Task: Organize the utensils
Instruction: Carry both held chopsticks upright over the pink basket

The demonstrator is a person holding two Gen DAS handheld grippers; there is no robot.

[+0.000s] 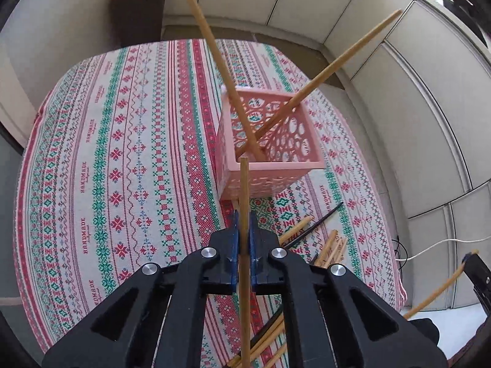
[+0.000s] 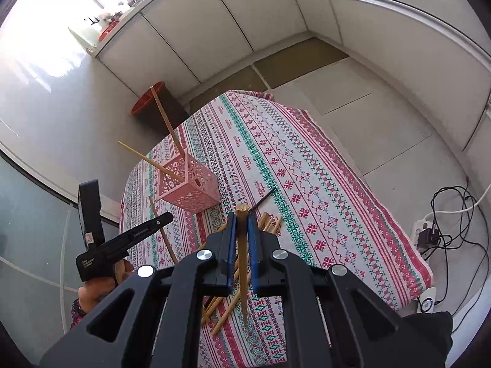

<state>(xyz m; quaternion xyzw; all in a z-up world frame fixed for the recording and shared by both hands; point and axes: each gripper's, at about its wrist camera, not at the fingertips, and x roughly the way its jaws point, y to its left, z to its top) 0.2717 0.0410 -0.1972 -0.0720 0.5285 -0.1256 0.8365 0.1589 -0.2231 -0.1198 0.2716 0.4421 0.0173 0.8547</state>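
A pink perforated square basket (image 1: 270,165) stands on the patterned tablecloth (image 1: 122,153) with two wooden chopsticks (image 1: 214,49) leaning out of it. My left gripper (image 1: 244,224) is shut on a wooden chopstick (image 1: 244,202), held upright just in front of the basket. My right gripper (image 2: 242,224) is shut on another wooden chopstick (image 2: 243,245), held above a loose pile of chopsticks (image 2: 270,222) on the cloth. The basket (image 2: 190,187) and the left gripper (image 2: 122,239) also show in the right wrist view.
Loose wooden and dark chopsticks (image 1: 328,245) lie on the cloth right of the left gripper. A brown bin with a red rim (image 1: 138,12) stands on the floor behind the table. Cables and a power strip (image 2: 429,230) lie on the floor to the right.
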